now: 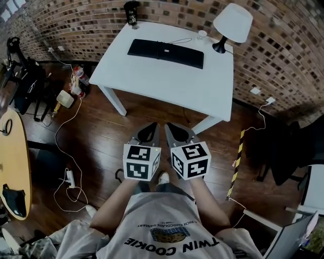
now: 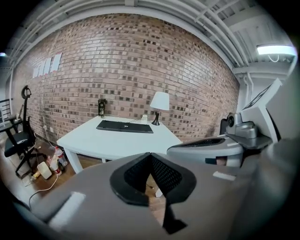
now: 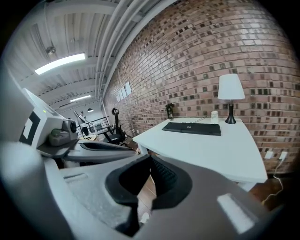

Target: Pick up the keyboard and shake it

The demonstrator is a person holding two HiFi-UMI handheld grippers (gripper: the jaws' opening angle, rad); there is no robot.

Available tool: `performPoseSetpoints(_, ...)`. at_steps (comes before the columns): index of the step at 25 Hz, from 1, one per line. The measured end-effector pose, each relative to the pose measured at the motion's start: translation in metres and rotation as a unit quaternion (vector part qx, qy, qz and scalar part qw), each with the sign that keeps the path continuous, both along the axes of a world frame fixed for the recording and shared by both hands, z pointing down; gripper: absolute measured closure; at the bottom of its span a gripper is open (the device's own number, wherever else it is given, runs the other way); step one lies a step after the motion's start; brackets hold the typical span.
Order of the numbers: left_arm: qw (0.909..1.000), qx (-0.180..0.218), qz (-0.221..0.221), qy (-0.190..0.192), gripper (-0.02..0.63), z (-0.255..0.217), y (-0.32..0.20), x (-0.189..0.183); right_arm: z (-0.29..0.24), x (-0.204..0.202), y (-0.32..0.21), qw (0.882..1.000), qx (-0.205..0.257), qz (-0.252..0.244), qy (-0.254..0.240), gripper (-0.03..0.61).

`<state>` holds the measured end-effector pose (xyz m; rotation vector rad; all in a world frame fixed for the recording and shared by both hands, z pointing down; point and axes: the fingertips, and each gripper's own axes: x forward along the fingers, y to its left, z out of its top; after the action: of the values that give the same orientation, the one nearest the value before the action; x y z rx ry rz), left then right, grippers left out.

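A black keyboard (image 1: 165, 52) lies near the back edge of a white table (image 1: 152, 83), with a thin cable running off behind it. It also shows far ahead as the keyboard (image 2: 124, 126) in the left gripper view and the keyboard (image 3: 191, 128) in the right gripper view. My left gripper (image 1: 150, 128) and right gripper (image 1: 168, 128) hang side by side over the wooden floor, well short of the table's front edge. Both are shut with nothing between the jaws.
A white lamp (image 1: 230, 25) stands at the table's back right corner, a small white cup (image 1: 202, 35) beside it and a dark bottle (image 1: 131, 12) at the back left. Cables, a power strip (image 1: 70, 178) and bottles lie on the floor left. A round wooden table (image 1: 12, 167) stands far left.
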<state>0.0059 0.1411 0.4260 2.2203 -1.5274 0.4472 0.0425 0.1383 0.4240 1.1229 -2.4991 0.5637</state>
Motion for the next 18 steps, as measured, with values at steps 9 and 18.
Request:
performPoseSetpoints(9,0.9974,-0.007,0.072,-0.002,0.611,0.014,-0.099,-0.034,0.020,-0.034,-0.100,0.998,-0.013,0.064,0.013,0.578)
performPoseSetpoints(18,0.9936,-0.010,0.112,0.013,0.611,0.012,-0.183,-0.064,0.014,-0.059,-0.177,0.994,-0.011,0.111,0.016,0.578)
